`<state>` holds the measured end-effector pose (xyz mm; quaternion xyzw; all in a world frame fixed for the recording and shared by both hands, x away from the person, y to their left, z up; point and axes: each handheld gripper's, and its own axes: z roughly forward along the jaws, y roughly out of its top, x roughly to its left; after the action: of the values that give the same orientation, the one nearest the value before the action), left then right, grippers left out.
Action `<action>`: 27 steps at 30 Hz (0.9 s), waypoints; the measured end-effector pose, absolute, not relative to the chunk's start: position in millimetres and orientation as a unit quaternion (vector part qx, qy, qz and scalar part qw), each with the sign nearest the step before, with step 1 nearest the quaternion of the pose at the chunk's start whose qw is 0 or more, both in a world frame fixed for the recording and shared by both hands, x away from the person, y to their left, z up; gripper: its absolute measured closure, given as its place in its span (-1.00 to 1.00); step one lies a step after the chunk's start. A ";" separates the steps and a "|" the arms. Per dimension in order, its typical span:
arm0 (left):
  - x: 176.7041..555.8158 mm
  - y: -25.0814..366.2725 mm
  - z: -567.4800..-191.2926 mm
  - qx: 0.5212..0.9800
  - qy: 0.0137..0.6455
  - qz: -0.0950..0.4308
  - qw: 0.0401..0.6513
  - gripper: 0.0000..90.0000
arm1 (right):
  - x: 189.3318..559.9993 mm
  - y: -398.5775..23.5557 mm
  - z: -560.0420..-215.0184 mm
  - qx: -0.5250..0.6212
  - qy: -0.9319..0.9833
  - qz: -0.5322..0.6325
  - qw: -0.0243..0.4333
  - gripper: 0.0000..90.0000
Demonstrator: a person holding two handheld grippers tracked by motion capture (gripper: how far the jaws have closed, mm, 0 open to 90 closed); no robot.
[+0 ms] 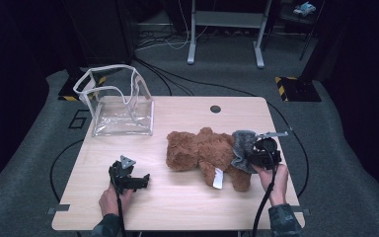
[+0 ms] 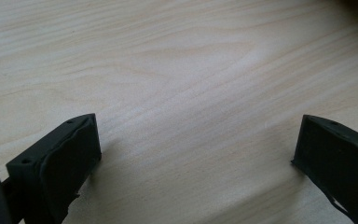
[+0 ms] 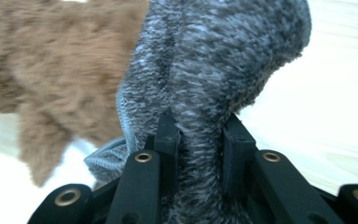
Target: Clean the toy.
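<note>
Right now the right gripper (image 3: pixel 199 135) has its jaws pinched on a fold of grey knit cloth (image 3: pixel 223 60); the fabric bunches up between the pads and fans out above them. Same grip from the high view: right gripper (image 1: pixel 254 154) at the table's right side, grey knit cloth (image 1: pixel 243 148) draped against the teddy bear's (image 1: pixel 205 154) right end.

Bear is brown, lying flat on the table (image 1: pixel 177 207). Long axis runs roughly left-right across the table, slightly diagonal: bulky rounded end to the left, legs toward the right and the near edge. White tag (image 1: pixel 218 178) sticks out near the lower leg. In the right gripper view the bear's fur (image 3: pixel 51 60) sits just left of the cloth, touching it.

Left gripper (image 2: pixel 196 149): jaws wide apart, nothing between them, bare wood below. High view puts the left gripper (image 1: pixel 128 178) on the near-left part of the table, well apart from the bear, jaws pointing right toward it.

Clear plastic bag (image 1: pixel 121 106) stands upright at the far-left corner, top open, rim sagging. Nothing lies between bag and bear. Round grommet hole (image 1: pixel 215 108) sits near the far edge. Cables (image 1: pixel 177 81) run over the floor beyond the table.
</note>
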<state>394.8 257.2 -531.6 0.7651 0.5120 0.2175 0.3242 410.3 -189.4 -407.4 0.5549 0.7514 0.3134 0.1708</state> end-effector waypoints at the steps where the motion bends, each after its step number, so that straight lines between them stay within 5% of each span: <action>1: 394.8 257.2 -531.6 0.765 0.512 0.218 0.324 -1.00 | 408.9 -184.4 -408.8 0.552 0.753 0.316 0.168 0.60; 8: 394.8 257.1 -531.7 0.765 0.512 0.217 0.325 -1.00 | 408.0 -158.7 -428.7 0.540 0.773 0.290 0.162 0.58; 27: 394.8 257.2 -531.7 0.765 0.512 0.217 0.325 -1.00 | 363.7 -184.1 -442.7 0.544 0.788 0.247 0.149 0.58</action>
<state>394.8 257.2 -531.7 0.7649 0.5121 0.2175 0.3245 363.7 -184.1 -442.7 0.5437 0.7882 0.2468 0.1489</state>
